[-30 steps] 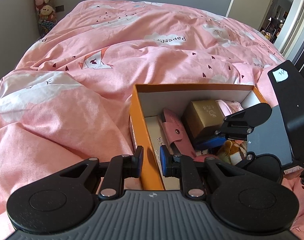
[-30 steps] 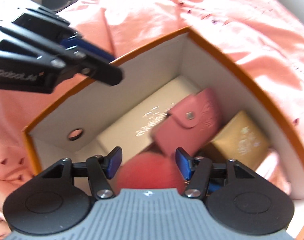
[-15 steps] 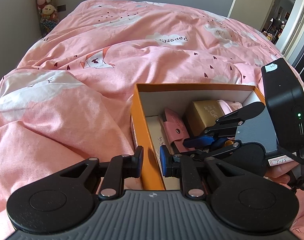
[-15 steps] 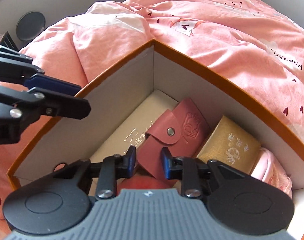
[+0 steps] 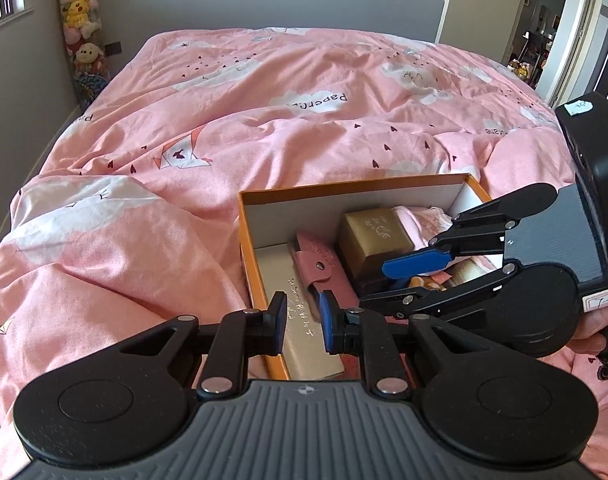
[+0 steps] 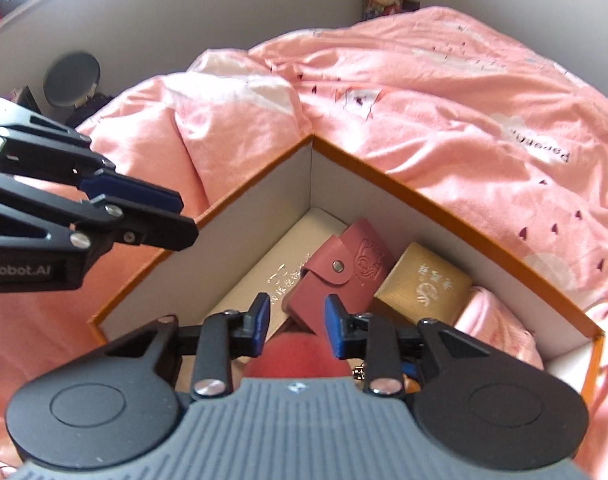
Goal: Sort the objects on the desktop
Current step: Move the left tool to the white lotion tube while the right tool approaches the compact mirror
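Observation:
An orange box (image 5: 251,264) (image 6: 443,208) with white inner walls lies on the pink bed. Inside it lie a flat beige case (image 5: 288,280) (image 6: 264,272), a pink snap pouch (image 5: 319,266) (image 6: 343,276), a gold box (image 5: 373,232) (image 6: 423,284) and a pink cloth (image 6: 495,328). A red rounded object (image 6: 300,360) lies low in the box, just below my right gripper (image 6: 296,326). That gripper is narrowly open and empty above the box. My left gripper (image 5: 302,322) is narrowly open and empty over the box's near left edge.
The pink quilt (image 5: 264,120) covers the whole bed around the box. Stuffed toys (image 5: 80,20) hang in the far left corner. A door (image 5: 483,0) stands open at the far right. A round grey object (image 6: 72,80) stands beside the bed.
My right gripper let go of the red object, narrowed its jaws and rose back out of the box. My left gripper lifted slightly; its jaws spread a little.

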